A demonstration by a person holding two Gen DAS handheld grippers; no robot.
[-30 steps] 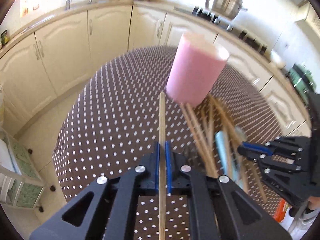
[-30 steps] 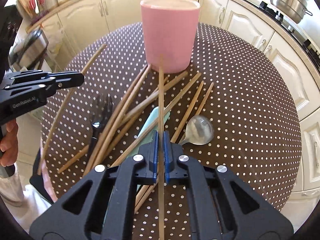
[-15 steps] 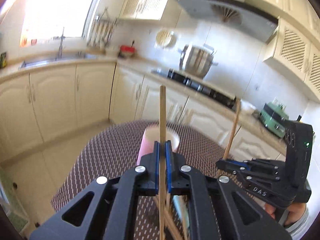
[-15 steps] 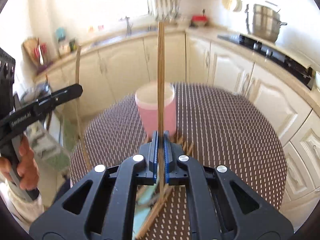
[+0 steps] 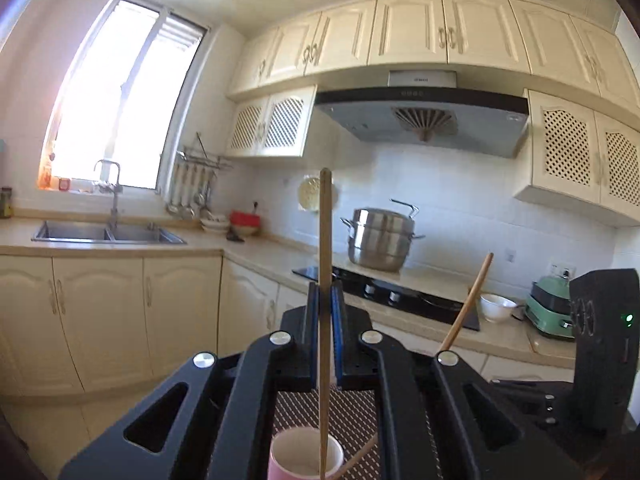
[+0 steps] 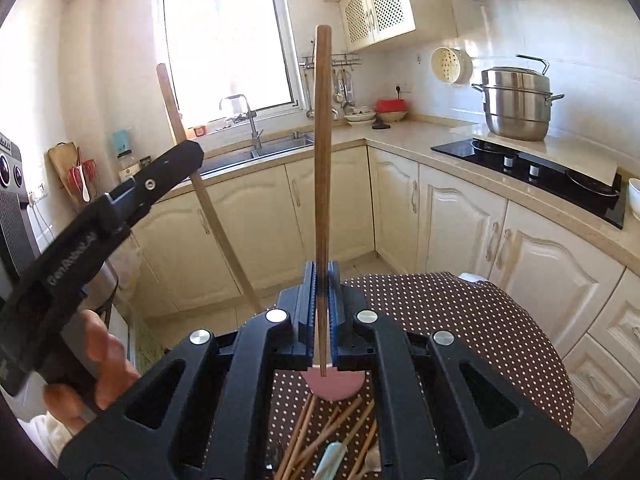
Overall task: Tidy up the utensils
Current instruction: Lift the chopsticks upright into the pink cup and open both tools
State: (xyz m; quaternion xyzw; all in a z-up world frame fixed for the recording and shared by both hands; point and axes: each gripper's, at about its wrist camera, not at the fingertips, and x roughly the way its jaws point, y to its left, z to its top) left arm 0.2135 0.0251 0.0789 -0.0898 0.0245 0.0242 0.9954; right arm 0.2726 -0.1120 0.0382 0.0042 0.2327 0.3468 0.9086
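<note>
My left gripper [image 5: 325, 300] is shut on a wooden chopstick [image 5: 325, 240] and holds it upright, its lower end above the open pink cup [image 5: 306, 456]. My right gripper [image 6: 321, 284] is shut on a darker wooden chopstick [image 6: 322, 160], also upright, with the pink cup [image 6: 334, 386] just below the jaws. The left gripper shows in the right wrist view [image 6: 176, 164] at left with its chopstick [image 6: 208, 204]. The right gripper's chopstick [image 5: 466, 304] shows in the left wrist view. Several chopsticks [image 6: 320, 436] and a pale blue utensil [image 6: 332, 456] lie on the table.
The round table has a brown dotted cloth [image 6: 460, 320]. Behind are cream cabinets [image 6: 460, 216], a sink [image 5: 108, 234], a black hob [image 6: 532, 168] and a steel pot [image 5: 380, 240]. A hand [image 6: 96, 372] holds the left gripper.
Both grippers have tilted up from facing the table to near level, each raising its chopstick upright. The pink cup has dropped to the bottom of both views.
</note>
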